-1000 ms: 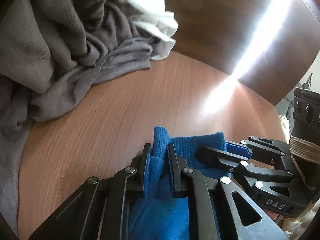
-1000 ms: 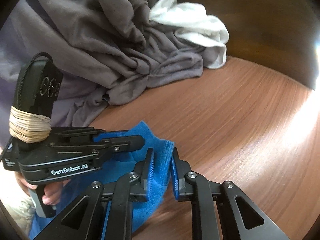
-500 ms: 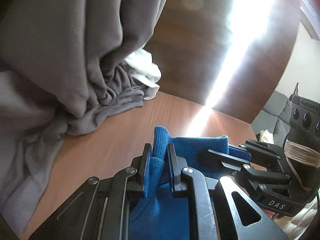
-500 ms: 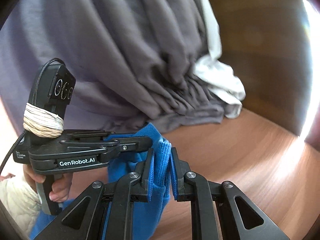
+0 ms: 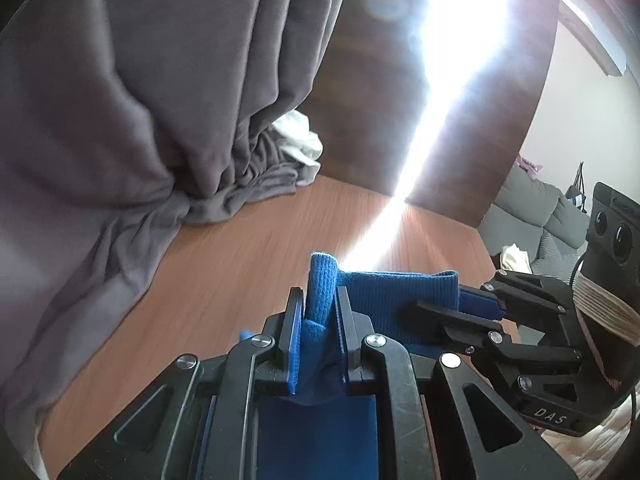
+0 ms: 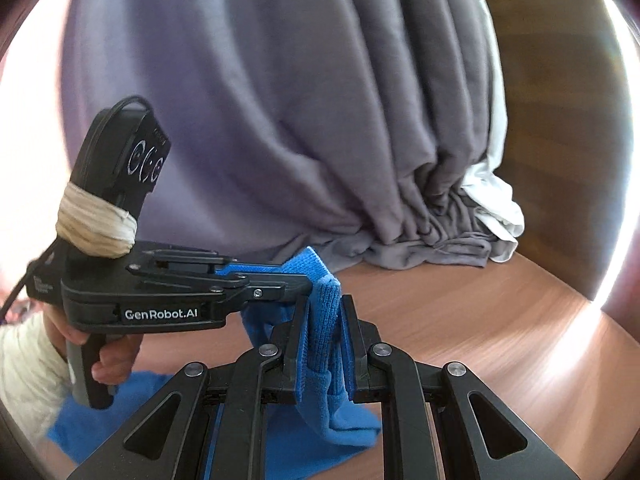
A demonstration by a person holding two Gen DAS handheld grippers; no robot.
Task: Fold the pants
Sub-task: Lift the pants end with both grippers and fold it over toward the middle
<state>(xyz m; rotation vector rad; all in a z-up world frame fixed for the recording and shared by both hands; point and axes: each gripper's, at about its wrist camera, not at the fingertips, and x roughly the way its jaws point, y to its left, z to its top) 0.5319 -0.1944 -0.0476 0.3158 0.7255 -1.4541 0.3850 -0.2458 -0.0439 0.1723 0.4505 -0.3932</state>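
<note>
Black left tool (image 6: 308, 286) reads "GenRobot.AI"; right tool (image 5: 460, 312) "DAS".

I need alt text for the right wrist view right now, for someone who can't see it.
The right gripper is shut on a ribbed edge of the blue knit pants, and the left gripper, held in a hand, pinches the same edge beside it. Behind them, a grey cloth hangs onto the brown wooden table.

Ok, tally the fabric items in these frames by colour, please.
Blue: 1, the blue pants, held by both claws
Grey: 1, the grey cloth
White: 1, the white cloth
Total: 3
</note>
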